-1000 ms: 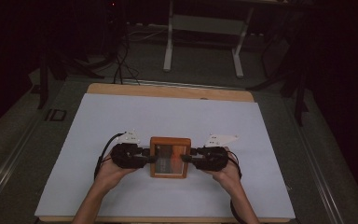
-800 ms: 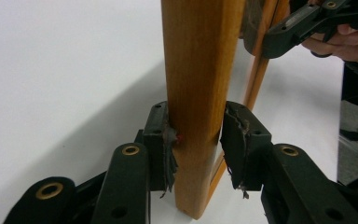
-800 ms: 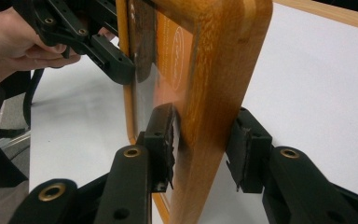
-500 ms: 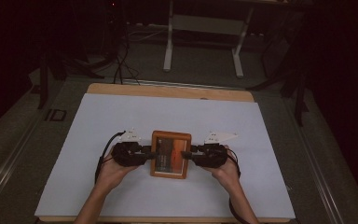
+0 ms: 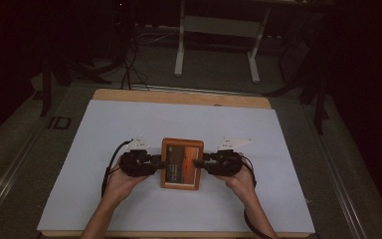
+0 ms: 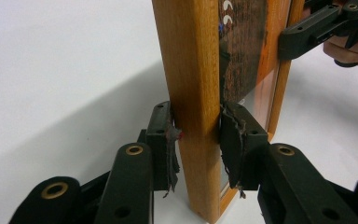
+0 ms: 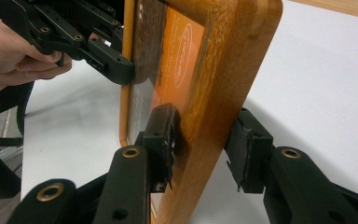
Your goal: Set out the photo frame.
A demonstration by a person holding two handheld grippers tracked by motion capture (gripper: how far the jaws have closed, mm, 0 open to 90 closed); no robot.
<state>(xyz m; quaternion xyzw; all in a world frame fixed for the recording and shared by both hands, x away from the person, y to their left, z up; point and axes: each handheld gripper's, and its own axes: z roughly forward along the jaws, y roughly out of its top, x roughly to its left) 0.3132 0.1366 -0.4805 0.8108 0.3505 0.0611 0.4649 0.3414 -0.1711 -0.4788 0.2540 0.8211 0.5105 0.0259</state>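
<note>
the left gripper [image 5: 160,163], black with hinged links and brass-coloured rivets, comes in from the left with a cable looping behind it. in the left gripper view its jaws straddle the left rail of the wooden picture frame [image 6: 193,93]; the frayed dark pads [image 6: 230,142] sit against the front and back faces of that rail, pinching it.

the frame [image 5: 182,164] is a rectangle of warm, smooth honey-coloured wood with rounded corners, glazed, holding a print in orange and dark brown with some small white marks. it lies face up near the middle of the table's white sheet [image 5: 104,129], somewhat closer to the near edge than the far one. its long axis runs from the near edge toward the far edge, with the short sides facing those edges. whether it rests fully on the sheet or is raised a little, i cannot tell.

the right gripper [image 5: 199,163], the same black build with a pale three-cornered plate on top, meets the frame's right rail. in the right gripper view one pad [image 7: 163,135] presses on the glass-side face and the other sits against the back of the rail, so these jaws also pinch the frame.

the sheet is matt and plain, and a strip of pale wooden tabletop [image 5: 179,97] shows along the far edge.
</note>
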